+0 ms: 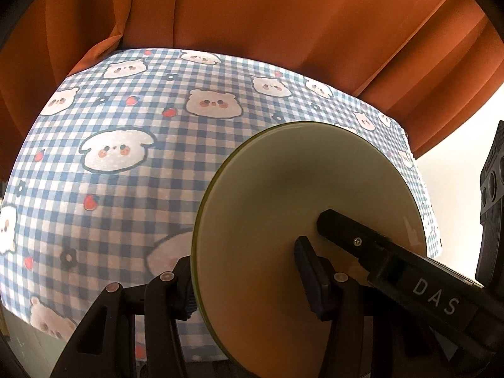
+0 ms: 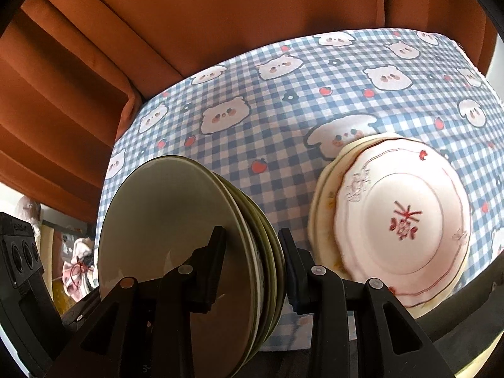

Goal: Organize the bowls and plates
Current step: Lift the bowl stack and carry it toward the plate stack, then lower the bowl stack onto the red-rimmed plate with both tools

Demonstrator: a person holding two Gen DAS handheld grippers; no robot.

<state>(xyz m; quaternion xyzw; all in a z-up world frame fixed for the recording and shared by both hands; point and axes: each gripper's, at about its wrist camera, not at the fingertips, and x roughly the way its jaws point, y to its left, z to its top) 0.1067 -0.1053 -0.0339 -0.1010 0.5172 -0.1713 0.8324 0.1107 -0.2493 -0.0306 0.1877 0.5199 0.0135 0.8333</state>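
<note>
Right tool [image 2: 252,264] clamps green plates [image 2: 176,220] (left [image 1: 249,280] too).

The left gripper [image 1: 245,280] clamps the edge of a stack of green plates [image 1: 293,195], held on edge and tilted above the worktop [image 1: 126,145], which wears a blue checked cloth printed with bears. The right gripper [image 1: 327,225] reaches in from the right, one finger lying across the plate's face. An orange curtain [image 1: 252,9] hangs behind.
</note>
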